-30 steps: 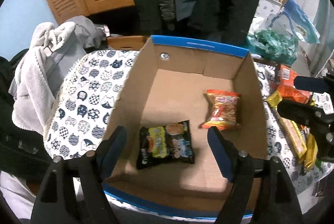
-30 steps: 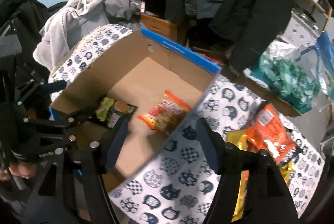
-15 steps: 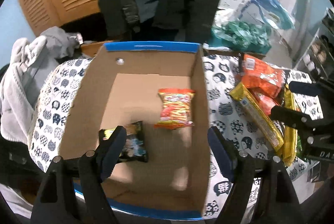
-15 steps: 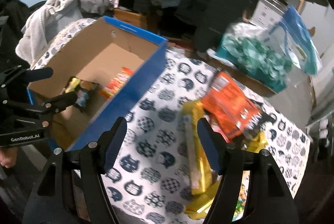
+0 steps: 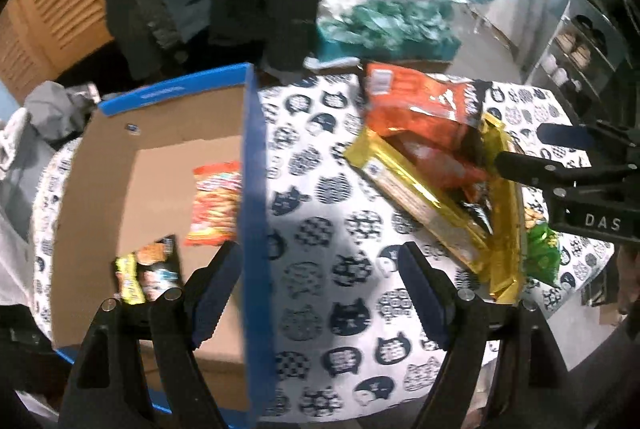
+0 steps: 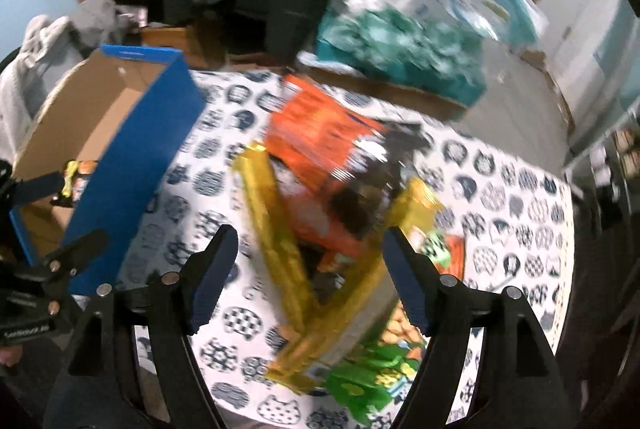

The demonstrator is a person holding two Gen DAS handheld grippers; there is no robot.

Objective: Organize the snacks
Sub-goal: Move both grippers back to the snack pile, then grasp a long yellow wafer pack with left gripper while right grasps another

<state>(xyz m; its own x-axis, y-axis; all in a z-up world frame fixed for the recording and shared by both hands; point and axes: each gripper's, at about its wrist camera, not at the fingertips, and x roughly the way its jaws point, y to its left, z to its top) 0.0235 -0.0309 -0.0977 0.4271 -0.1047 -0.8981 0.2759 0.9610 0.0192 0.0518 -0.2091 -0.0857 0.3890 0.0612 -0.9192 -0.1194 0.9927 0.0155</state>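
Left wrist view, landmark: the cardboard box (image 5: 160, 165) with blue outer walls, standing on the cat-print tablecloth (image 5: 320, 261).
Black snack packet (image 5: 148, 273): inside the box, on its floor near the front wall.
Orange-red snack packet (image 5: 216, 205): inside the box, just behind the black one, close to the box's right wall.
Left gripper (image 5: 316, 293): jaws spread wide, holding nothing; the left finger sits over the box's right wall, the right finger over the cloth right of the box.
Long gold packet (image 5: 416, 201): on the cloth well right of the box, lying diagonally.
Big orange bag (image 5: 416, 109): right of the box, overlapping the far end of the gold packet.
Green packet (image 5: 540, 253): farthest right of the box, partly under a second gold packet (image 5: 504, 229).
Right gripper (image 5: 520, 157): right of the box, reaching over the pile; from this side its opening is hard to judge.

Right wrist view, same landmark box (image 6: 120, 157):
Right gripper (image 6: 312, 277): jaws spread, nothing between them, above the snack pile right of the box.
Pile: gold packets (image 6: 280, 237), orange bag (image 6: 320, 137), green packet (image 6: 368, 377), all blurred.
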